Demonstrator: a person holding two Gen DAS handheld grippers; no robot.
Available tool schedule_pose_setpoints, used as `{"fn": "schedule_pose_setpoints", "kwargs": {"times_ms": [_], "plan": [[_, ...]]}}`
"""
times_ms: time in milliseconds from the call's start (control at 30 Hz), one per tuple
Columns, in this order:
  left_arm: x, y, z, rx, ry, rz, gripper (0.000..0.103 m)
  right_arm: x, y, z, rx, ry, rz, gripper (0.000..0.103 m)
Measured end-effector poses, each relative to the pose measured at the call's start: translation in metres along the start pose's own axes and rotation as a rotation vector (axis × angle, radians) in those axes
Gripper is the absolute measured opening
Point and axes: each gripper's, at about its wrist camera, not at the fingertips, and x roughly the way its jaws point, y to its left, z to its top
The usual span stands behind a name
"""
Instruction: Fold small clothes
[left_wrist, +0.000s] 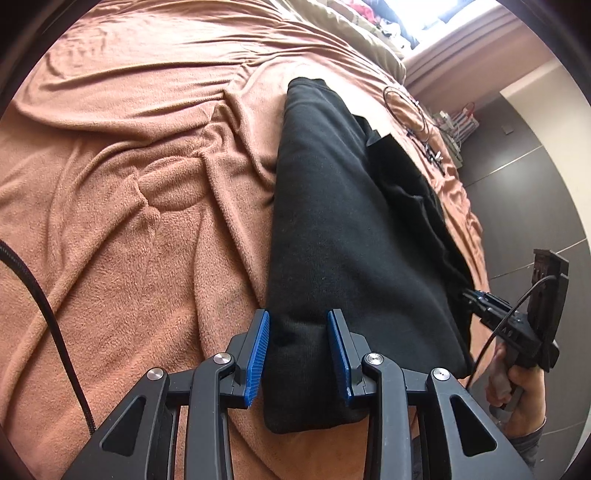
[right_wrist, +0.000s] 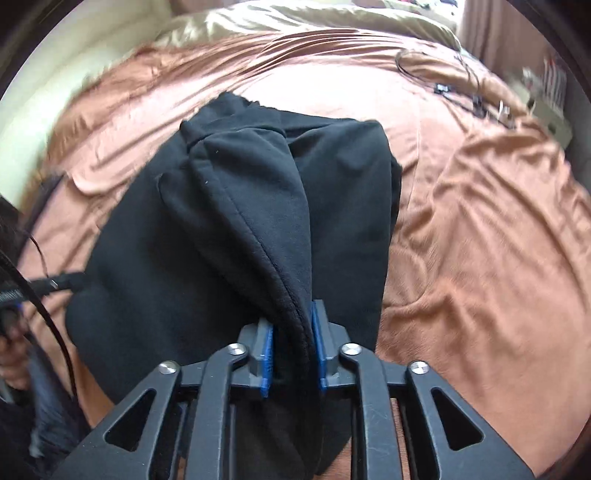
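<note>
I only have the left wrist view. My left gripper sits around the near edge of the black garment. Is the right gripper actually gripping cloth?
Observer: Yes. The right gripper is shut on a bunched fold of the black garment.
Operator: Is that fold lifted or flat?
Observer: Lifted; it rises as a ridge toward the gripper, above the rest of the garment.
Operator: Anything beyond the garment on that side?
Observer: Only the brown blanket, with loose cables near its far edge.

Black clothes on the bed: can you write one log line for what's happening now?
item: black garment on brown blanket | left gripper: around near fold, grip unclear | right gripper: shut on hem | step: folding underway
</note>
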Motion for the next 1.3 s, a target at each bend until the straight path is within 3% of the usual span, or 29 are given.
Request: {"fn": "schedule_pose_setpoints", "kwargs": {"times_ms": [67,400,600,800,833,900,967,1300], "plan": [[-0.002,0.003,0.002,-0.015,-0.014,-0.015,0.034,0.002,0.010,0.007,-0.048,0.002,-0.046,0.029],[0.002,0.011,0.010,-0.040,-0.019,-0.061,0.034,0.024,0.059,0.042,-0.213,0.027,-0.179,0.033],[0.004,0.018,0.017,-0.059,-0.019,-0.103,0.034,0.030,0.078,0.056,-0.252,0.004,-0.142,0.046],[0.000,0.027,0.027,-0.078,-0.035,-0.113,0.034,0.041,0.081,0.064,-0.273,-0.024,-0.151,0.046],[-0.001,0.027,0.029,-0.079,-0.038,-0.111,0.034,0.039,0.078,0.064,-0.262,-0.041,-0.141,0.046],[-0.002,0.028,0.031,-0.080,-0.041,-0.112,0.034,0.033,0.065,0.066,-0.233,-0.082,-0.126,0.024],[-0.002,0.028,0.034,-0.078,-0.045,-0.108,0.034,0.029,0.051,0.068,-0.186,-0.101,-0.109,0.018],[0.002,0.017,0.046,-0.052,-0.035,-0.080,0.034,0.030,-0.031,0.062,0.040,-0.133,-0.020,0.013]]}}
